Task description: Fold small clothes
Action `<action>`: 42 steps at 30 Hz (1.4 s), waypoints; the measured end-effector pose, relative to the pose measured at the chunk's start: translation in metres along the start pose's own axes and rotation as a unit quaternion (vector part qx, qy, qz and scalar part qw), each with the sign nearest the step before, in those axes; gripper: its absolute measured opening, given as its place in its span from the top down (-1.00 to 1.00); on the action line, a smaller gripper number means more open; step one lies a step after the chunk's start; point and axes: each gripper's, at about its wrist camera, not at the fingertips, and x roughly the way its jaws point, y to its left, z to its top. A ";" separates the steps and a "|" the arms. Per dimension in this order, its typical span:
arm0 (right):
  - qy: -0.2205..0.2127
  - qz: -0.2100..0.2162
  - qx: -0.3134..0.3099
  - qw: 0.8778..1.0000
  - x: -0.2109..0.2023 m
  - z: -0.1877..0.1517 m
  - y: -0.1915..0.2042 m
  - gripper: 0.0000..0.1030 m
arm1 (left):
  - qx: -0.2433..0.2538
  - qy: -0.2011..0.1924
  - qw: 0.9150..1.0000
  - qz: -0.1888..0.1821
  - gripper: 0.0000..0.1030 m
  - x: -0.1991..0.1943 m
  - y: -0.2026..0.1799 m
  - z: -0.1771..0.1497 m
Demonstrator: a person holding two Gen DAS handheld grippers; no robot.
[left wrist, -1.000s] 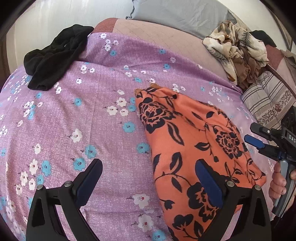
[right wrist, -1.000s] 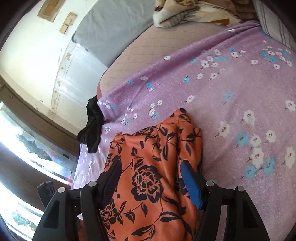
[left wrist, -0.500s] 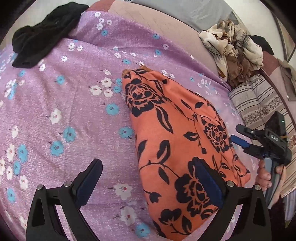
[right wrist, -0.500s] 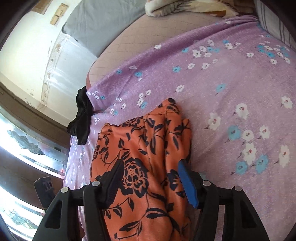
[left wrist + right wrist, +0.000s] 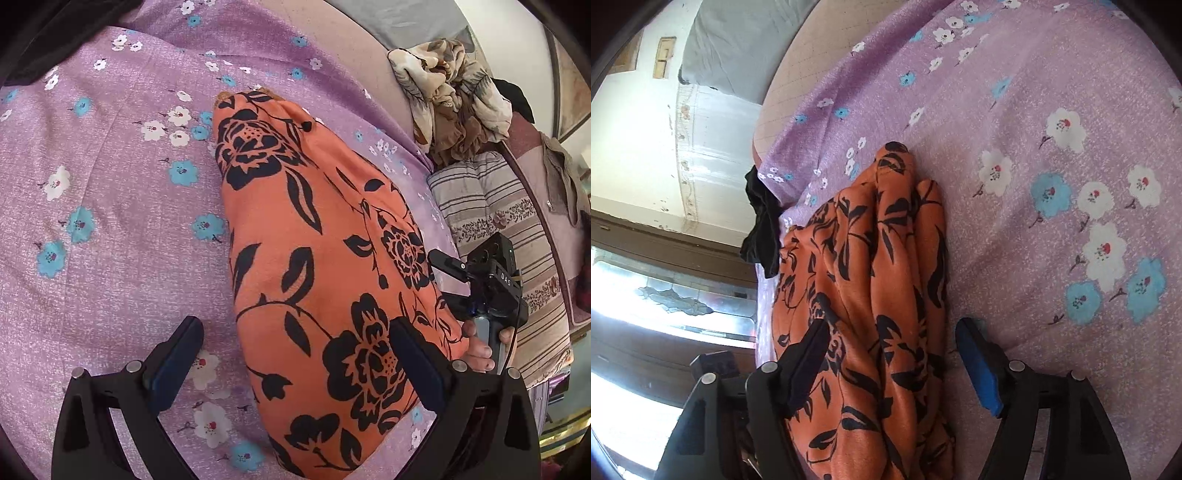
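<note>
An orange garment with black flowers point(image 5: 314, 258) lies folded lengthwise on the purple floral bedsheet point(image 5: 103, 206). My left gripper point(image 5: 295, 354) is open, low over the garment's near end, its jaws straddling the cloth's left edge. My right gripper point(image 5: 439, 280) shows in the left wrist view at the garment's right edge, open. In the right wrist view the right gripper point(image 5: 890, 354) is open with its jaws on either side of the garment's bunched folds point(image 5: 879, 280).
A black garment point(image 5: 762, 225) lies at the far side of the sheet. A crumpled beige patterned cloth point(image 5: 450, 92) and a striped cushion point(image 5: 498, 236) sit to the right. A grey pillow point(image 5: 735, 44) is at the bed's head.
Both grippers have moved closer and lower to the orange garment. The right gripper has come in against the garment's right edge and now straddles its folds.
</note>
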 end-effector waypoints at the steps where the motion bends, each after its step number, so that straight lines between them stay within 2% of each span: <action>1: -0.002 -0.002 -0.007 1.000 0.003 -0.002 0.003 -0.45 | 0.004 0.000 1.000 -0.001 -0.95 0.002 -0.002 0.001; 7: -0.008 0.004 -0.048 0.999 0.017 -0.013 0.023 -0.48 | 0.033 -0.006 0.999 0.006 -0.94 0.014 -0.024 -0.004; 8: -0.006 0.003 -0.055 0.998 0.019 -0.016 0.026 -0.48 | 0.039 -0.008 0.999 0.007 -0.83 0.014 -0.028 -0.006; 10: -0.008 -0.011 -0.070 0.997 0.023 -0.020 0.035 -0.41 | 0.058 -0.019 0.998 0.034 -0.67 0.014 -0.036 -0.007; 12: -0.013 -0.039 -0.092 0.995 0.027 -0.025 0.044 -0.20 | 0.072 -0.028 0.996 0.050 -0.36 0.013 -0.040 -0.008; 13: -0.017 -0.053 -0.106 0.993 0.028 -0.027 0.049 0.00 | 0.073 -0.033 0.995 0.054 -0.28 0.010 -0.041 -0.008; 15: -0.032 -0.070 -0.129 0.989 0.025 -0.030 0.058 0.09 | 0.071 -0.038 0.995 0.053 -0.04 0.004 -0.038 -0.005; 18: -0.051 -0.089 -0.157 0.982 0.020 -0.034 0.070 0.18 | 0.080 -0.043 0.994 0.060 0.09 -0.002 -0.040 -0.004; 26: -0.086 -0.113 -0.215 0.966 0.010 -0.049 0.101 0.23 | 0.128 -0.073 0.983 0.112 0.15 -0.032 -0.059 -0.020; 35: -0.101 -0.076 -0.250 0.960 -0.002 -0.092 0.138 0.23 | 0.137 -0.120 0.967 0.180 0.15 -0.095 -0.082 -0.056; 42: -0.100 -0.045 -0.265 0.958 -0.004 -0.126 0.162 0.23 | 0.119 -0.139 0.959 0.217 0.15 -0.140 -0.087 -0.097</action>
